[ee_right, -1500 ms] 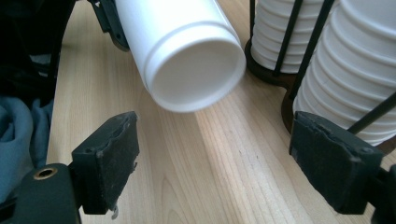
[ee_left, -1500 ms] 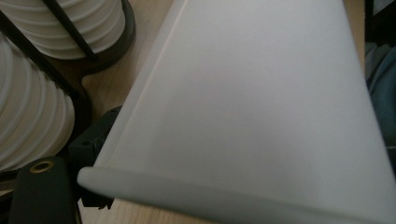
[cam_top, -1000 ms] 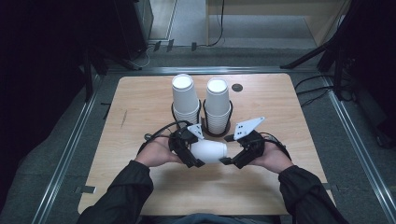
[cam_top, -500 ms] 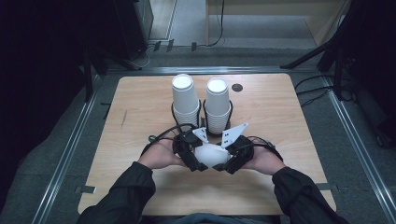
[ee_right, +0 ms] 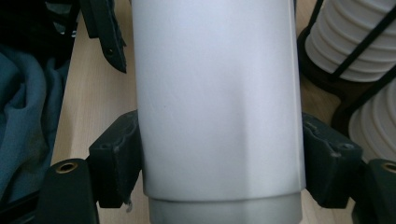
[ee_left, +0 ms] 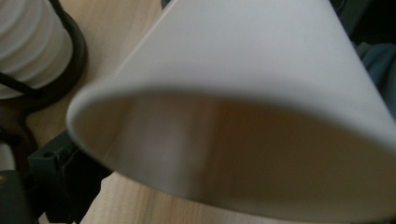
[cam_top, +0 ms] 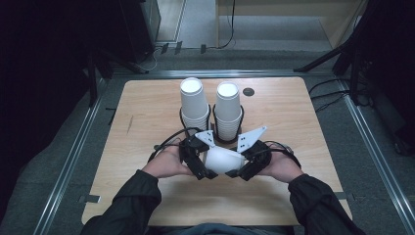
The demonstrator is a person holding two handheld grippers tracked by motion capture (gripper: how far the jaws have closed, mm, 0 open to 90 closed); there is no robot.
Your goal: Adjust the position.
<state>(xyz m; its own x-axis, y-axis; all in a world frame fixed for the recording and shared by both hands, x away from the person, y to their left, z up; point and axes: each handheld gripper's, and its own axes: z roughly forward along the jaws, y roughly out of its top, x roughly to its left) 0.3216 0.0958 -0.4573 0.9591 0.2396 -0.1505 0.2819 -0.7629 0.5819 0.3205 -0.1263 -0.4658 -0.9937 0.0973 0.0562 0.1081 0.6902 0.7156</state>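
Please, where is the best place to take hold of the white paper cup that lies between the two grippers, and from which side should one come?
Probably the lower wall of the white paper cup, near its base, from two opposite sides. The cup lies on its side; the right gripper already presses it there, where the wall is narrower and likely stiffer. The open mouth faces the left gripper and would likely crush more easily.

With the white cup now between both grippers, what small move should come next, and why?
Probably draw the left gripper back off the paper cup. In the right gripper view the right gripper has its fingers pressed on both sides of the cup, having just been closing. The left one has just been opening, with the cup's open mouth facing it, so the right one seems to carry the cup.
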